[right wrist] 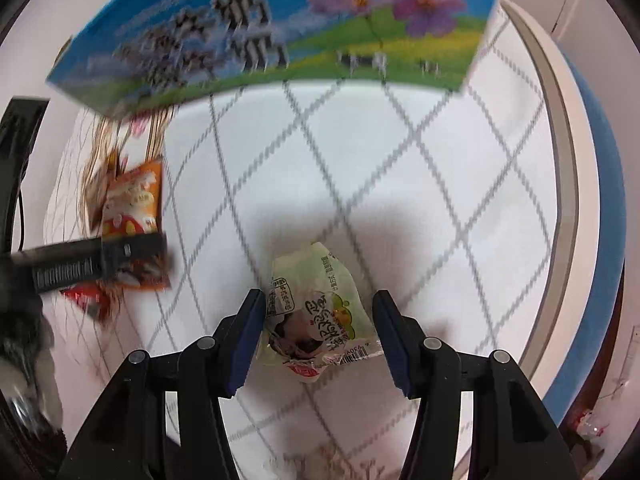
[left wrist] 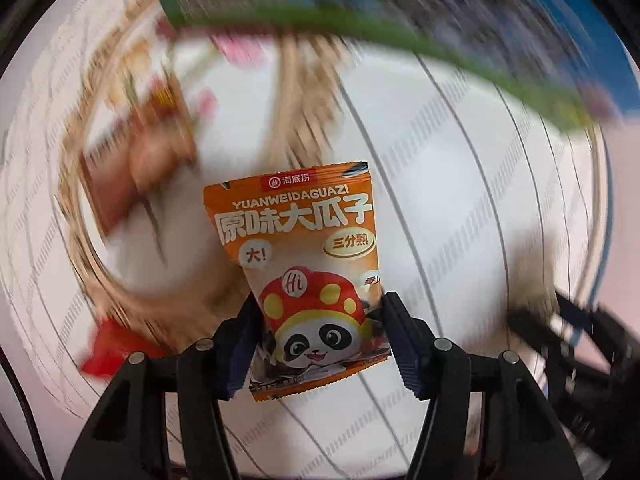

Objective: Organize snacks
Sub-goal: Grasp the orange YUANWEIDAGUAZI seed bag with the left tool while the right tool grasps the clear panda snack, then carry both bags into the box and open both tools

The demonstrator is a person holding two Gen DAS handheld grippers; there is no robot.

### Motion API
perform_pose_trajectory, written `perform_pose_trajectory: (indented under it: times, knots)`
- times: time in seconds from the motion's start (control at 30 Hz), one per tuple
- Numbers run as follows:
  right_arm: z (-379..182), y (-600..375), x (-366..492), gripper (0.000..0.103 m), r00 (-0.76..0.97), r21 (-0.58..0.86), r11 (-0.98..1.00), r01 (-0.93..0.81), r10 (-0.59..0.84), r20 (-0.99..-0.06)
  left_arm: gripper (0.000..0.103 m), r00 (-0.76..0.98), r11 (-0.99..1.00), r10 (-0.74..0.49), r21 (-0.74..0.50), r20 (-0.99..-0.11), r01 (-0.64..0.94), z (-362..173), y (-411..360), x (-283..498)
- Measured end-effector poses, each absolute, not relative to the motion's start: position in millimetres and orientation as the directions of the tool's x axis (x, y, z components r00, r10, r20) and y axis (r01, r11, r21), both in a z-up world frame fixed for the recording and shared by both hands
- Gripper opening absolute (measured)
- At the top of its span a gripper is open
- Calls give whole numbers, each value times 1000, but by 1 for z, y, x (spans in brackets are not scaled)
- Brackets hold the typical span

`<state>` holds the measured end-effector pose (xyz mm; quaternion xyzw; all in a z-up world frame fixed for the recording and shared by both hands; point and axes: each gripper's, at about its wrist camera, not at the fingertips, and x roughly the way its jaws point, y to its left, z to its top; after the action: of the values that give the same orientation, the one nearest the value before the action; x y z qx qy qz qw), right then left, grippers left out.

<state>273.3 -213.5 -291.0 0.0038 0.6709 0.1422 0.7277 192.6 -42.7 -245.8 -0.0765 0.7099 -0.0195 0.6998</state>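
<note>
An orange sunflower-seed packet [left wrist: 304,248] with a cartoon panda sits between the pads of my left gripper [left wrist: 320,308]. The pads press its lower half from both sides, and it stays sharp while the background smears. The right wrist view shows the same packet [right wrist: 132,204] at far left, in the left gripper's dark fingers [right wrist: 100,260]. My right gripper [right wrist: 320,300] is shut on a pale green snack packet [right wrist: 316,312], held just above the cloth. Both grippers point down at the table.
A white tablecloth with grey diamond lines [right wrist: 440,184] covers the table, whose blue rim [right wrist: 600,220] curves at right. A blue box with flowers and a meadow [right wrist: 280,28] stands at the back. Blurred tan wicker [left wrist: 296,92], a brown-red packet [left wrist: 136,160] and a red packet [right wrist: 86,300] lie at left.
</note>
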Motion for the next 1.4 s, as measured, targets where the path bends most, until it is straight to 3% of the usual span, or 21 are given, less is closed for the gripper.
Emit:
perform_pose_trajectory:
  times: [0.27,0.77,0.97,1.1,1.4]
  knots:
    - [-305,-219,239,58,15,210,962,-174,216,-976,59,-36,994,-105,-105,-994,-10,-263,-78,167]
    - [-320,-232,237,59,-12,204,969,-138,204,-979,62,-52,988,-144,-140,-988,-72,-298,-56,193]
    - [-318,-237,233,58,-2,225,967,-117,226,-974,53,6,991,-125,-126,-992,-44,-270,-56,196]
    - [-308,-245,230,58,22,264,960,-95,267,-963,53,42,990,-136,-137,-990,-21,-243,-59,193]
    - [-234,-252,252,56,140,390,914,-112,403,-905,53,186,976,-216,-212,-959,43,-143,-52,211]
